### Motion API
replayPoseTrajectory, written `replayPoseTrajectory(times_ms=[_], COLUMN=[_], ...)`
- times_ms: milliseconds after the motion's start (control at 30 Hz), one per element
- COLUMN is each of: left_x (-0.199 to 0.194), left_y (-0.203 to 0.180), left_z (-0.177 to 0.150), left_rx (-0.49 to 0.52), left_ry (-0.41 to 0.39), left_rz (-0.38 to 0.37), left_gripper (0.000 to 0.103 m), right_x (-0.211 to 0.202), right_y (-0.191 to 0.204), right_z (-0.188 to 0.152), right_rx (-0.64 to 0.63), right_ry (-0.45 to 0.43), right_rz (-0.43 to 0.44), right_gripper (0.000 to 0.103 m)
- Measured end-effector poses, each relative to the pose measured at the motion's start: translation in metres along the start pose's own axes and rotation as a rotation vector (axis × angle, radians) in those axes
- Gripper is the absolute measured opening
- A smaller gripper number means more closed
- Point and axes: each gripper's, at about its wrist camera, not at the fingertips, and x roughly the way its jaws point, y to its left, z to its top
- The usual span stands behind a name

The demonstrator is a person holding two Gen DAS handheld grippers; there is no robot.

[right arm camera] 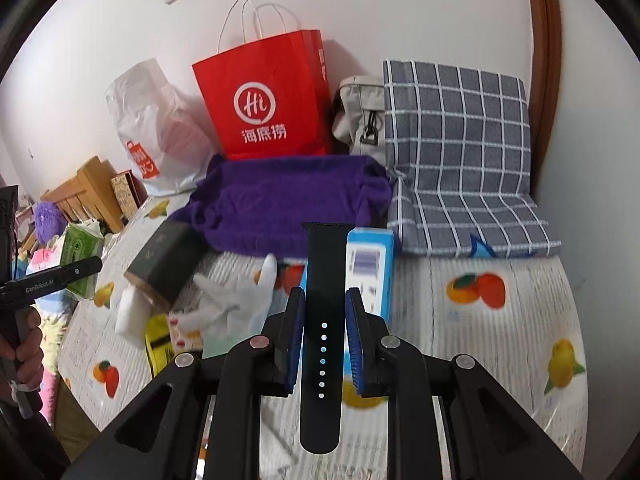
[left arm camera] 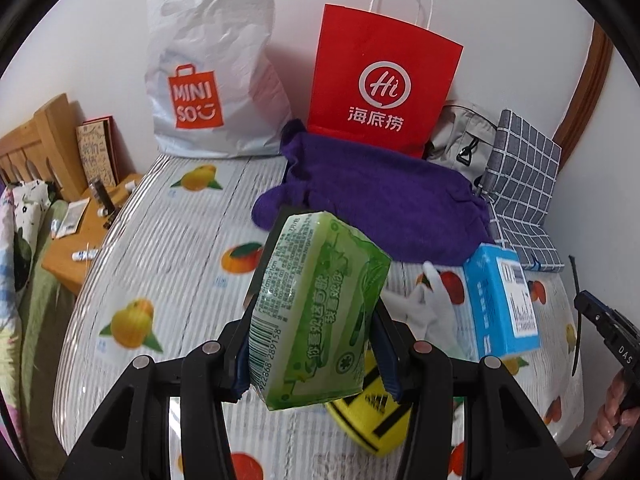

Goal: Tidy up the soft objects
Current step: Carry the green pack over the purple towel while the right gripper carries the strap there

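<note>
Early stage: your left claw (left arm camera: pixel 312 344) clamps tissue pack (left arm camera: pixel 316 312), right claw (right arm camera: pixel 324 340) pinches watch strap (right arm camera: pixel 325 320); glove (right arm camera: pixel 232 300), sponge (right arm camera: pixel 130 312) unsorted on bed (right arm camera: pixel 480 360) near left edge

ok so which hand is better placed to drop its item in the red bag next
Probably the right. Its tongs hold the black watch strap pointing almost straight at the red bag. The left tongs grip the green tissue pack farther left, the bag up to their right.

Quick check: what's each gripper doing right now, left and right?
Left gripper: shut on the green tissue pack, lifted above the table.
Right gripper: shut on the black watch strap.
</note>
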Motion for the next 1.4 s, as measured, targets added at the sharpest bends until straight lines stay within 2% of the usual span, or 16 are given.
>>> replayPoseTrajectory(times_ms=[333,533,700,1000,1100,1400], left_x=[0.023,0.029,0.039,0.077,0.095,0.164], left_y=[-0.008,-0.012,-0.021,-0.031,-0.034,-0.033], left_z=[0.041,0.07,0.095,0.132,0.141,0.16], left_rx=[0.021,0.009,0.035,0.056,0.064,0.006], left_ry=[-0.01,-0.015,-0.029,-0.025,-0.016,0.092], left_rz=[0.012,-0.023,-0.01,0.0,0.006,-0.079], left_gripper=[0.048,0.048,0.048,0.048,0.048,0.048], right_x=[0.029,0.047,0.064,0.094,0.113,0.179], right_y=[0.001,0.009,0.009,0.008,0.004,-0.01], right_z=[0.053,0.083,0.103,0.142,0.148,0.149], right_rx=[0.0,-0.023,-0.006,-0.025,-0.008,0.01], right_ry=[-0.023,-0.041,-0.042,-0.081,-0.065,0.047], right_rz=[0.023,0.028,0.042,0.051,0.065,0.063], right_gripper=[0.02,0.02,0.02,0.02,0.02,0.02])
